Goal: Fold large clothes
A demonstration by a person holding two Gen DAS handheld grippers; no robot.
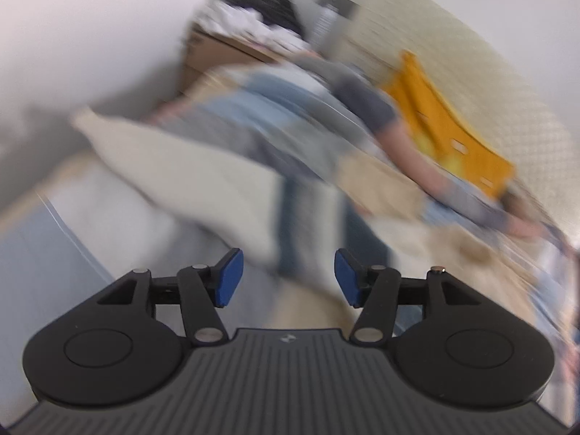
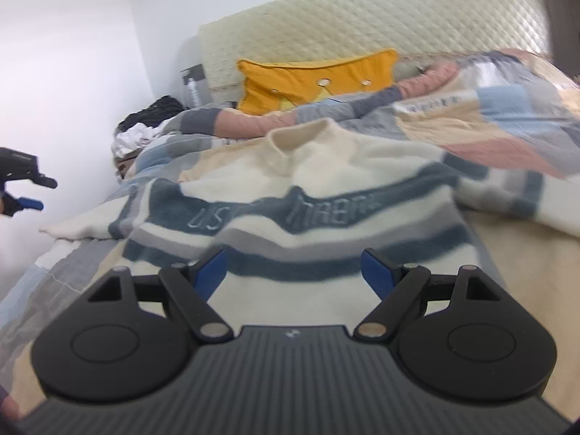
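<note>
A cream sweater (image 2: 319,166) with navy and grey stripes lies spread across the bed's patchwork quilt (image 2: 507,108), collar toward the headboard edge, one sleeve reaching the bed's wall-side edge. The right gripper (image 2: 295,272) hovers over its hem, released and empty. The left gripper (image 1: 288,277), also released, holds nothing. A yellow cushion (image 2: 308,79) leans against the quilted headboard (image 2: 362,18).
</note>
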